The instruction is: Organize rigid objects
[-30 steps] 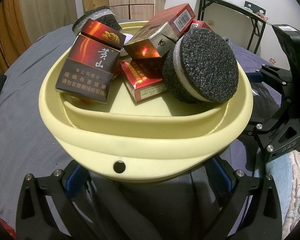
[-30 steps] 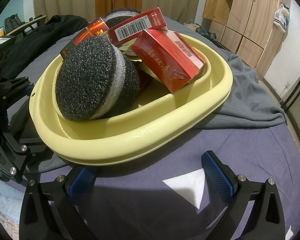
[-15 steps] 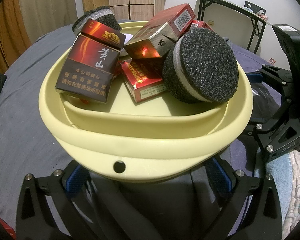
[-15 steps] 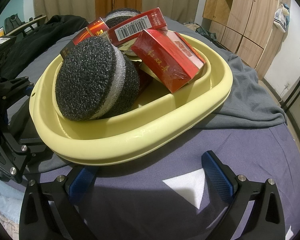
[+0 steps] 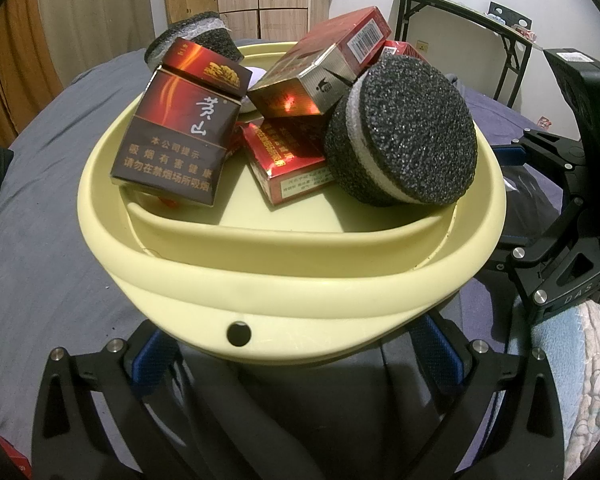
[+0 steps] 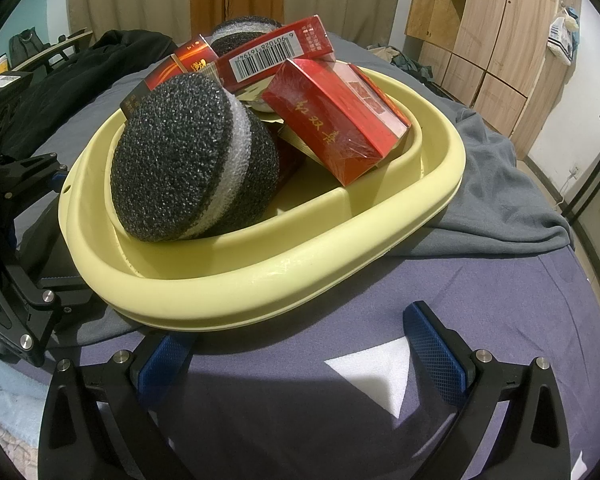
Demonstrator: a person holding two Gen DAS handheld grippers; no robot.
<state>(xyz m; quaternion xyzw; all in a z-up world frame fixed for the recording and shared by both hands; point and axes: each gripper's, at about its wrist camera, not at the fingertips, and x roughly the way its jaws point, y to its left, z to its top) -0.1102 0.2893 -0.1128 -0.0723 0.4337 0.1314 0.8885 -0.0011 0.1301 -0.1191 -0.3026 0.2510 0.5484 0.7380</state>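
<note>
Bedding (image 6: 480, 320) carries your yellow basin (image 5: 292, 280) of cigarette packs (image 5: 172, 140) and foam discs (image 5: 412, 132); both grippers' jaws gape, released.

A bed (image 6: 480, 320) in purple sheet carries a yellow basin (image 6: 300, 280) and grey cloth (image 6: 500, 200).

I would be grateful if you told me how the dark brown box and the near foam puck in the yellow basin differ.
The dark brown box is flat-sided and glossy with printed lettering; the foam puck is round, rough and black with a white band. The box leans at the basin's left in the left view, the puck at its right. Both rest tilted inside the yellow basin.
</note>
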